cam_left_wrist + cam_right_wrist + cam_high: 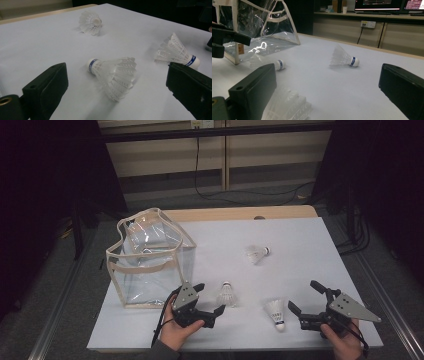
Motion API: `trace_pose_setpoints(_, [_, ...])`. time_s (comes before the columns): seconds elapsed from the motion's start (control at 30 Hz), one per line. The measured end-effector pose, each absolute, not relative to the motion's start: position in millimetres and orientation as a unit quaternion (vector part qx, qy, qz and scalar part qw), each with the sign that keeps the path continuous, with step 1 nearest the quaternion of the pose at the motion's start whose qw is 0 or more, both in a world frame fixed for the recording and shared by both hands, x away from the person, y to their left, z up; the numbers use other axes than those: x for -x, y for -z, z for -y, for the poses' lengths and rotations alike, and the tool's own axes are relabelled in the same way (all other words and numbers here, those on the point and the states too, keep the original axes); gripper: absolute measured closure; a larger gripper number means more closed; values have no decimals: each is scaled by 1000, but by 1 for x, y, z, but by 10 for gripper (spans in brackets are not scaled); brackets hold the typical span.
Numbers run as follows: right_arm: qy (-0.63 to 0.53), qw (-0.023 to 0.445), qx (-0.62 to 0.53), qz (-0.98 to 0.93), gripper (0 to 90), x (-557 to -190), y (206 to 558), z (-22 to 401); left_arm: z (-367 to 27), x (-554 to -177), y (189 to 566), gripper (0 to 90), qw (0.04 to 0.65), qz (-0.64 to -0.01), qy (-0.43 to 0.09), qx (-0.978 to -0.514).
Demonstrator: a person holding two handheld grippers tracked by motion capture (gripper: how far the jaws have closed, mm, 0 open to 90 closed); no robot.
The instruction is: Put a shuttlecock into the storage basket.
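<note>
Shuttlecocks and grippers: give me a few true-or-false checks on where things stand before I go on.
1. Three shuttlecocks lie on the table. True: the far shuttlecock, the middle shuttlecock and the near shuttlecock.
2. The left gripper is shut on a shuttlecock. False: its jaws stand open, with the middle shuttlecock lying free between them in the left gripper view.
3. The clear bag stands upright at the table's left side. True.
4. One shuttlecock is already inside the bag. False: all three lie on the table outside it.
5. The right gripper is open. True: its jaws stand apart beside the near shuttlecock.
</note>
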State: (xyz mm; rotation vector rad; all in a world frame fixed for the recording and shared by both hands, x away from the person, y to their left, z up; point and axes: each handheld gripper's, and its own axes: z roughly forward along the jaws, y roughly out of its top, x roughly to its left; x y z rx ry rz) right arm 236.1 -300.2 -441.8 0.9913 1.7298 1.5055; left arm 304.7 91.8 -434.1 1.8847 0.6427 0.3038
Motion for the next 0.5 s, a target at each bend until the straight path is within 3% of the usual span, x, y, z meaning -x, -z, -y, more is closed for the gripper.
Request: trace_pose_setpoints(0.5, [-571, 319, -376, -657, 11, -236, 441, 301, -76, -304, 436, 59, 518, -269, -129, -802])
